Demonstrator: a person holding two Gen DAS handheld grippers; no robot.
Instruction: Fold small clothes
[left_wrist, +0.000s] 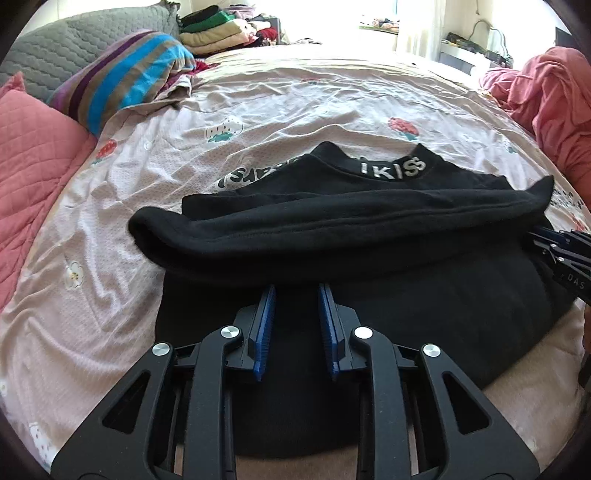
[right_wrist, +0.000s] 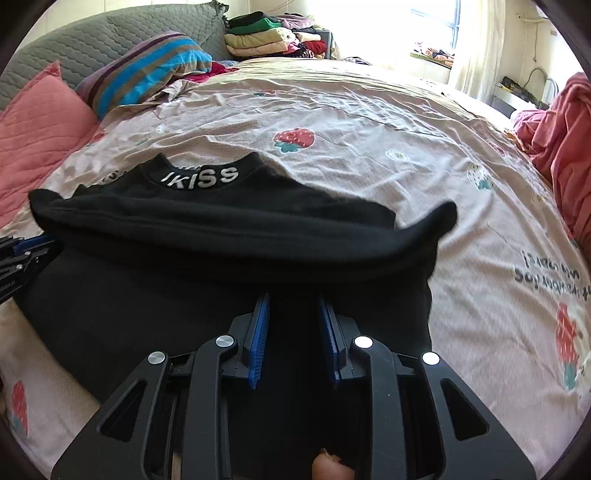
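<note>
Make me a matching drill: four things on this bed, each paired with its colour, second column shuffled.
1. top
2. striped pillow
3. headboard
4. claw pads

a. grey
b. dark blue
c. black
d. purple, blue and tan

Pairs: 1-c, 2-d, 3-a, 4-b

A bed covered by a wrinkled pale pink strawberry-print sheet (right_wrist: 369, 122) carries a black top (right_wrist: 221, 229), spread flat at centre. At ten o'clock lie a striped pillow (right_wrist: 147, 70) and a pink quilted cushion (right_wrist: 40, 118); at two o'clock, possibly a bunched red blanket (right_wrist: 561, 133).
</note>
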